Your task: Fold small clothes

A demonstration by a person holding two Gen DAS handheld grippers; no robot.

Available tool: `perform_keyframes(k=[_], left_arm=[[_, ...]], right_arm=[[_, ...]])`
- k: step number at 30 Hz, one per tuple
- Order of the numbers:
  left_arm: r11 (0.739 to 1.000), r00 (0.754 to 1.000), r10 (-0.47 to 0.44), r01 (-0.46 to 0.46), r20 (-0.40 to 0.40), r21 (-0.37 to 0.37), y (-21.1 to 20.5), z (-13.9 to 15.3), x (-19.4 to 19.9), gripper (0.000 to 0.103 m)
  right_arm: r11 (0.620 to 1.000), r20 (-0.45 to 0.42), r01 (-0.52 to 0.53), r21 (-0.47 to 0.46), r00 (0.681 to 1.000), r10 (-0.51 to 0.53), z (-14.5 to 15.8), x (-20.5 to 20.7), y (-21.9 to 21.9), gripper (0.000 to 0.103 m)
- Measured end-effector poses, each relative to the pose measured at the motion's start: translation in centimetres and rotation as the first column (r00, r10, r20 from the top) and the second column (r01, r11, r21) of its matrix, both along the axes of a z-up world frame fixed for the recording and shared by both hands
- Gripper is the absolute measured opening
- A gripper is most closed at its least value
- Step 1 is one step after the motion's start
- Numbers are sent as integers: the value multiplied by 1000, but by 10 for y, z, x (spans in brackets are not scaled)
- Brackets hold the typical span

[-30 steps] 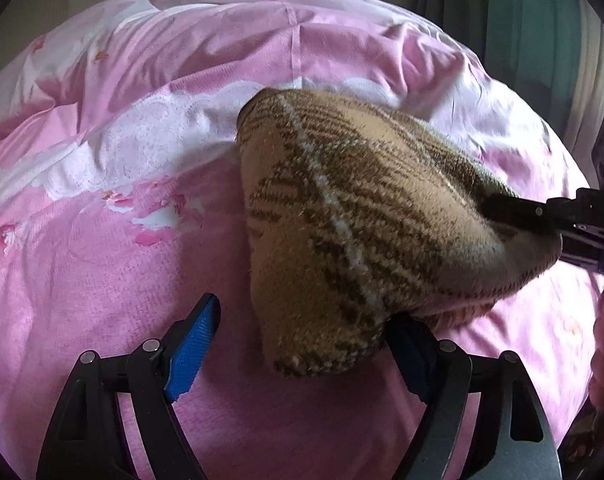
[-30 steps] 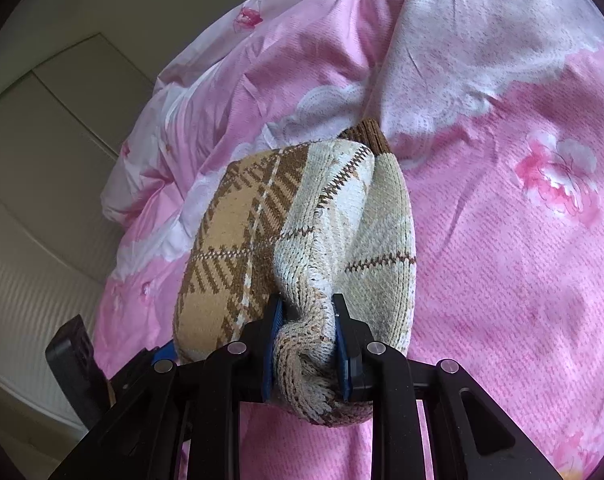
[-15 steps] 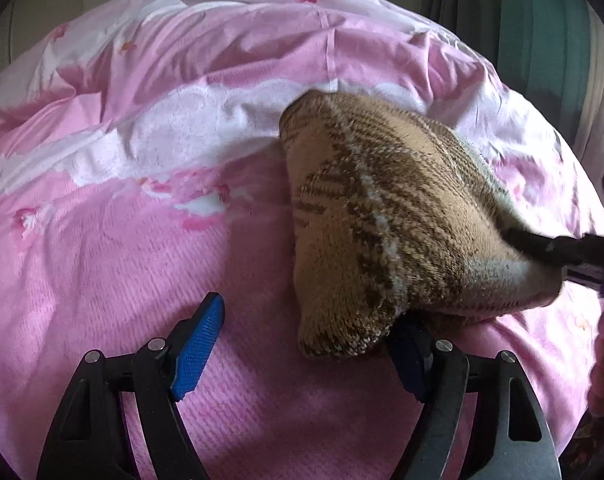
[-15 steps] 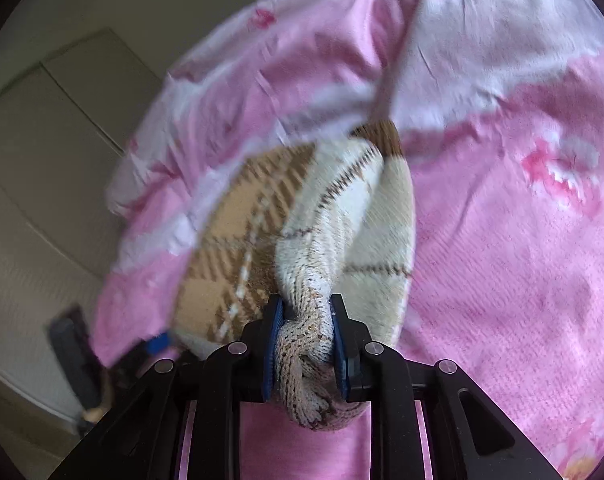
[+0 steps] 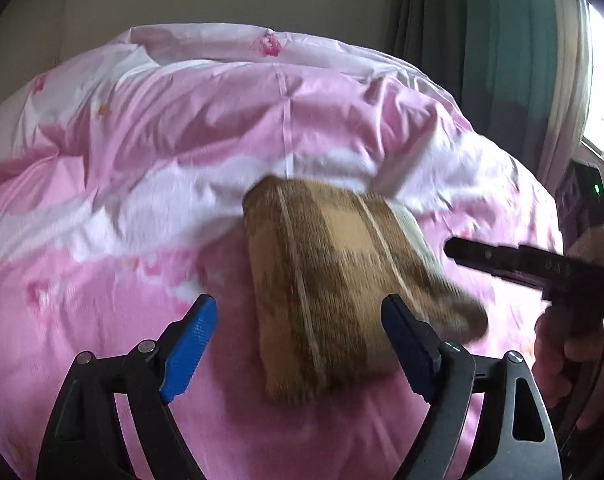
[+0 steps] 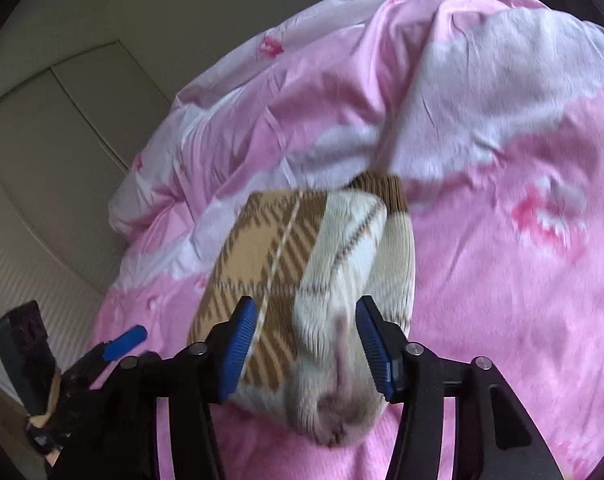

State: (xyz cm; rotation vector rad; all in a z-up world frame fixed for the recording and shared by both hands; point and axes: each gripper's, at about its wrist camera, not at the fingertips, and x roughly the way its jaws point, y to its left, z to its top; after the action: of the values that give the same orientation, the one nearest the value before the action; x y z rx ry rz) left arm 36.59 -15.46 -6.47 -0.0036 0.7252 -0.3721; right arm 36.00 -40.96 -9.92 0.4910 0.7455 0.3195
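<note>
The folded tan-and-cream plaid knitted garment lies on the pink floral bed quilt, long axis running away from the opening, unpressed right hand-held gripper, nearer than the spread left hand-held gripper.

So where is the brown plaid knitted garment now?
The brown plaid knitted garment lies folded on the pink floral quilt, between the opening pads of the right claw in its view, touching neither.

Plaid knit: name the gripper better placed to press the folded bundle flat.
Right, probably. The right gripper straddles the plaid knit, jaws opening around its near end. The left gripper has only the bundle's near corner between its opening jaws.
</note>
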Motion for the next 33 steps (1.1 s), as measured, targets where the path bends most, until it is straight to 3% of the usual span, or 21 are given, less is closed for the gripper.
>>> perform_keyframes(k=[6,12,15,16,18,21,23,27,33], left_arm=[[998,997,42,-45,-62,-38,-9,1,71,84],[998,990,34,-40,-134,-41,-26,-24,114,83],[998,988,43,-49,-148,-36,-27,-36,120,85],[998,988,48,-54,-150,-36,-27,-38,121,85],[997,988,53,-60,-148,-45,-26,-38,121,85],[998,992,59,-63,-113,-32,-29,-33,119,85],[998,992,55,-58,-117,-22,-31,-34,123,85],[999,988,30,-32,-153,-6,-33,-45,128,86],[1000,987,23,-24,-157,-1,-33,-57,128,87]], right_arm=[[1000,-49,29,3,998,-29,1,47,-15,53],[1000,-128,16,25,992,-13,-23,82,-20,52],[998,-147,-7,56,989,15,-34,94,-19,38],[999,-147,-9,44,989,15,-36,97,-18,26],[999,-114,-7,32,993,11,-32,96,-19,19],[1000,16,6,-24,1000,-5,-6,86,-15,18],[998,35,13,-58,999,-11,-1,87,-12,18],[997,-60,26,-69,998,-30,-28,99,-14,18],[996,-66,37,-84,997,-43,-40,95,-15,18]])
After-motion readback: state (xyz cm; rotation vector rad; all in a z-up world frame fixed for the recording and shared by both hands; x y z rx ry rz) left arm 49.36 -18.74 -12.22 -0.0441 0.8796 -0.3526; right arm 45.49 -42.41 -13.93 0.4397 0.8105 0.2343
